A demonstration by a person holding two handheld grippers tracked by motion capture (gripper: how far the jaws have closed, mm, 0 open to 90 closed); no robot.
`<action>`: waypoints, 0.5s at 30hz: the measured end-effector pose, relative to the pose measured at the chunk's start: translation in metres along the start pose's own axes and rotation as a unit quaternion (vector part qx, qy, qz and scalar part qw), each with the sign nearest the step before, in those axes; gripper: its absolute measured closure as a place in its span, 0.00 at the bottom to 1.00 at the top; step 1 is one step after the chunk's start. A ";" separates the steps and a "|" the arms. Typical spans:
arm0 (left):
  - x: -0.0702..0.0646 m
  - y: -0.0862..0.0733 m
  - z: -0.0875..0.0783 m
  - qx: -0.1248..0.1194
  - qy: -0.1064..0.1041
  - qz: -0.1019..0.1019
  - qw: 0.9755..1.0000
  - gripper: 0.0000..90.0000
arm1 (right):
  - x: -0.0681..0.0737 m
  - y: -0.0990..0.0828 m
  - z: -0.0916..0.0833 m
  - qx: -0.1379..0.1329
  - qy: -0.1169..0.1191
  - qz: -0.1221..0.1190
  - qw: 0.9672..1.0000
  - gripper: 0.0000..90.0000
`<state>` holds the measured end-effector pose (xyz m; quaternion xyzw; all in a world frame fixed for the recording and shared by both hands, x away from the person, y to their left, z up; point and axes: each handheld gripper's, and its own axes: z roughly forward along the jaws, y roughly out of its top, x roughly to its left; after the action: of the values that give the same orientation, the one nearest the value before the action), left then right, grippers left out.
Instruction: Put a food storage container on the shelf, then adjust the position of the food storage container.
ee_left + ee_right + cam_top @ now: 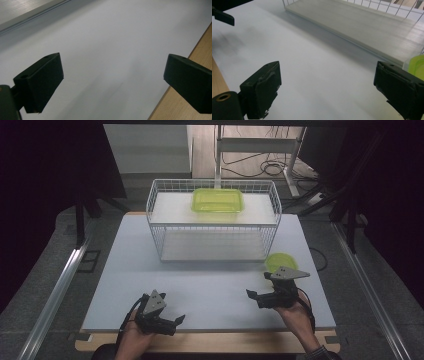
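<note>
left gripper [176, 320]: jaws wide apart, holding nothing, low over near table [210, 285] edge | right gripper [254, 296]: jaws wide, holding nothing | green bowl [281, 261]: on table just behind right gripper, beside wire basket [214, 220] | risk: right gripper approaching sideways may knock bowl against basket wire.

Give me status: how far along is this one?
Done: green container sits on the wire rack's top shelf. In hand: nothing. Left tongs and right tongs are both open and empty, over the table. Left: probably the round green lid beside the right tongs, on the table untouched.
</note>
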<state>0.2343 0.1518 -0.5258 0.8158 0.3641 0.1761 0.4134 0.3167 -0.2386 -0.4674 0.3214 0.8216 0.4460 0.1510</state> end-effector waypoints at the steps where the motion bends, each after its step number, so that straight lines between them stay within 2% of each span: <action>1: 0.000 0.000 0.000 0.002 0.001 0.002 1.000 0.03 | 0.002 -0.004 0.000 0.003 0.000 0.000 1.000 0.08; 4: -0.001 0.000 0.001 0.002 0.000 0.003 1.000 0.03 | 0.003 -0.008 0.002 0.011 0.001 0.000 1.000 0.08; 6: -0.001 0.000 0.001 0.003 0.000 0.003 1.000 0.03 | 0.002 -0.013 0.005 0.026 -0.005 -0.001 1.000 0.08; 8: -0.001 0.000 0.000 0.003 0.000 0.004 1.000 0.03 | 0.000 -0.015 0.006 0.030 -0.009 0.001 1.000 0.08; 10: -0.001 0.000 0.001 0.004 0.000 0.005 1.000 0.03 | -0.002 -0.016 0.008 0.034 -0.010 0.015 0.999 0.04; 14: -0.001 0.000 0.001 0.005 0.000 0.005 1.000 0.03 | -0.002 -0.014 0.007 0.034 -0.010 0.021 0.999 0.02; 15: -0.001 0.000 0.001 0.005 0.001 0.005 1.000 0.03 | -0.003 -0.012 0.006 0.039 -0.011 0.034 0.999 0.04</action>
<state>0.2344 0.1503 -0.5265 0.8195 0.3608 0.1772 0.4085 0.3175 -0.2417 -0.4813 0.3599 0.8251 0.4149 0.1326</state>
